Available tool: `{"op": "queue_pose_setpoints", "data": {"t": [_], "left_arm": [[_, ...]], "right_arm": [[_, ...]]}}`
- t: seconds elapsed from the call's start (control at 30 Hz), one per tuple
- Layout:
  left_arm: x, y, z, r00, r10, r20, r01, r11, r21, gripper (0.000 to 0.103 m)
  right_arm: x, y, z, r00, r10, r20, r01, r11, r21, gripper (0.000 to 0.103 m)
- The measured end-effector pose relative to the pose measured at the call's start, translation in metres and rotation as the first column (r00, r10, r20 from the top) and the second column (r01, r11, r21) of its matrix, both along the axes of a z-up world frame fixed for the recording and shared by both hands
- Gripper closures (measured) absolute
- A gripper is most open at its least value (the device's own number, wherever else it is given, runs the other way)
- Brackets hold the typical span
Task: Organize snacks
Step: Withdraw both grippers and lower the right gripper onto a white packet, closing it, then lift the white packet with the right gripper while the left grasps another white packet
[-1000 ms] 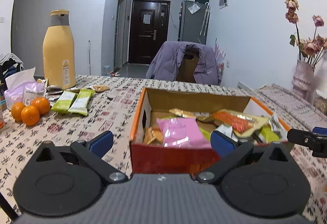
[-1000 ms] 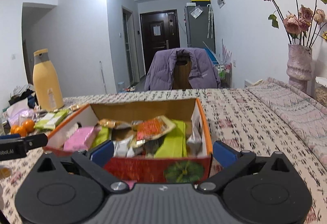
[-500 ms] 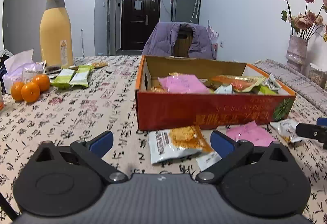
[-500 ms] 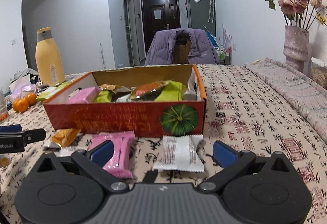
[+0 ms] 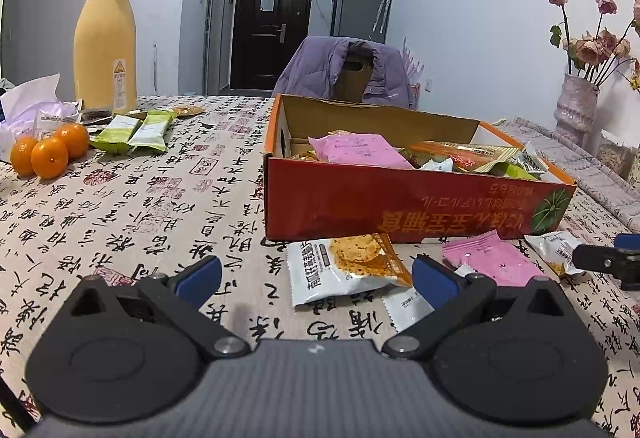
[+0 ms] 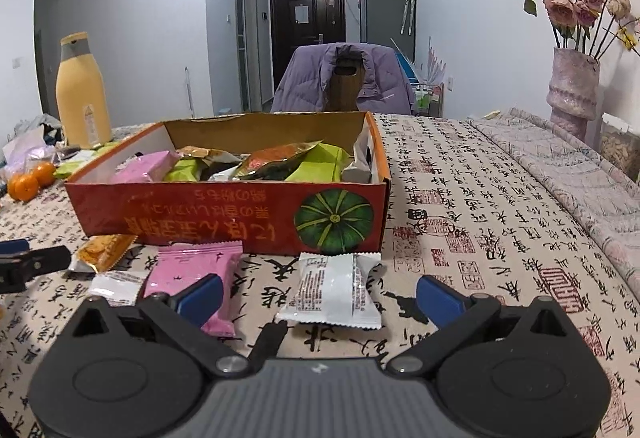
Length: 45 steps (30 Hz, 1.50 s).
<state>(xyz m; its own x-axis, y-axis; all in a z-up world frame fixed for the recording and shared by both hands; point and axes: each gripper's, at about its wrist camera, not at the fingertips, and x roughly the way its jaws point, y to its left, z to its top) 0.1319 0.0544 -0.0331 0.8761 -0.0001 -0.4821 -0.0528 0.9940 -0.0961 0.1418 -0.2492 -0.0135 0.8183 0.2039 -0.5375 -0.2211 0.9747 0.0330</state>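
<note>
An orange-red cardboard box [image 5: 400, 206] [image 6: 224, 214] holds several snack packets on the patterned tablecloth. In front of it lie a white-and-orange cracker packet [image 5: 344, 266] [image 6: 102, 252], a pink packet [image 5: 488, 264] [image 6: 192, 278], a small white packet [image 5: 408, 308] and a white packet [image 6: 332, 288] [image 5: 554, 248]. My left gripper [image 5: 316, 276] is open, low over the table before the cracker packet, holding nothing. My right gripper [image 6: 318, 292] is open too, with the white packet lying between its fingers' line. Two green packets [image 5: 132, 130] lie far left.
A tall yellow bottle [image 5: 105, 42] [image 6: 82, 94], three oranges [image 5: 48, 152] and a tissue bag [image 5: 28, 106] sit at the left. A vase of dried roses [image 6: 572, 86] stands at the right. A chair with a purple jacket [image 5: 348, 72] is behind the table.
Both grippers have drawn back and dropped toward the table; the loose packets in front of the box, hidden a second ago, now show. Both stayed open.
</note>
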Motion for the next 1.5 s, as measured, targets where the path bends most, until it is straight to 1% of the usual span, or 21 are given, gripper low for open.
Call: {"op": "queue_pose_setpoints", "data": {"t": [0.1,0.2,0.27,0.3,0.37,0.4,0.47,0.5,0.57,0.67,0.8,0.9,1.0,1.13,1.33,1.5], "left_arm": [[-0.001,-0.001,0.000,1.000,-0.003,0.005,0.003,1.000,0.002,0.000],[-0.002,0.001,0.000,1.000,-0.002,0.009,0.002,1.000,-0.007,0.000],[-0.002,0.001,0.001,1.000,0.000,0.011,0.001,1.000,-0.012,0.000],[-0.002,0.001,0.000,1.000,0.000,0.010,0.001,1.000,-0.013,0.000],[-0.002,0.001,0.000,1.000,-0.001,0.008,0.001,1.000,-0.015,0.000],[-0.002,0.001,0.000,1.000,-0.001,0.008,0.002,1.000,-0.017,0.000],[-0.002,0.002,0.000,1.000,-0.003,0.008,0.003,1.000,-0.022,0.000],[-0.002,0.002,0.000,1.000,-0.003,0.007,0.003,1.000,-0.024,0.000],[-0.002,0.004,0.000,1.000,-0.004,0.007,0.004,1.000,-0.030,0.000],[-0.001,0.004,0.000,1.000,-0.005,0.006,0.005,0.999,-0.033,0.000],[-0.001,0.004,0.000,1.000,-0.006,0.007,0.006,0.999,-0.035,0.000],[-0.001,0.003,0.000,1.000,-0.007,0.007,0.007,0.999,-0.034,0.000],[-0.001,0.004,0.000,1.000,-0.007,0.005,0.007,0.999,-0.033,0.000],[-0.001,0.003,-0.001,1.000,-0.008,0.002,0.008,1.000,-0.030,0.000],[0.000,0.001,-0.001,1.000,-0.001,-0.004,0.001,1.000,-0.020,0.000],[0.003,-0.004,-0.001,1.000,0.006,-0.023,-0.005,1.000,0.019,0.000]], "right_arm": [[0.009,0.001,0.000,1.000,-0.002,-0.011,0.001,1.000,-0.016,0.005],[0.019,0.002,-0.002,0.999,-0.016,-0.028,0.016,0.999,-0.029,0.012],[0.027,0.002,-0.004,0.998,-0.024,-0.050,0.023,0.999,-0.030,0.022],[0.032,0.003,-0.006,0.998,-0.026,-0.062,0.024,0.999,-0.032,0.024],[0.039,0.005,-0.009,0.996,-0.033,-0.079,0.030,0.999,-0.040,0.033],[0.042,0.006,-0.011,0.996,-0.038,-0.085,0.034,0.998,-0.044,0.035],[0.045,0.010,-0.013,0.995,-0.042,-0.094,0.037,0.998,-0.052,0.045],[0.046,0.011,-0.014,0.994,-0.041,-0.098,0.036,0.998,-0.056,0.048],[0.047,0.015,-0.017,0.993,-0.035,-0.112,0.028,0.998,-0.063,0.056],[0.047,0.017,-0.019,0.993,-0.028,-0.113,0.020,0.997,-0.071,0.058],[0.043,0.014,-0.018,0.995,-0.024,-0.095,0.020,0.999,-0.043,0.062],[0.031,0.014,-0.014,0.999,-0.015,-0.036,0.015,1.000,-0.016,0.062],[0.015,0.016,-0.010,0.999,-0.009,0.035,0.010,1.000,-0.014,0.062],[0.005,0.018,-0.008,0.997,0.002,0.081,-0.001,1.000,-0.011,0.062],[0.003,0.016,-0.007,0.996,-0.006,0.088,0.006,1.000,0.001,0.062],[0.001,0.016,-0.007,0.995,-0.011,0.104,0.010,1.000,0.002,0.062]]}}
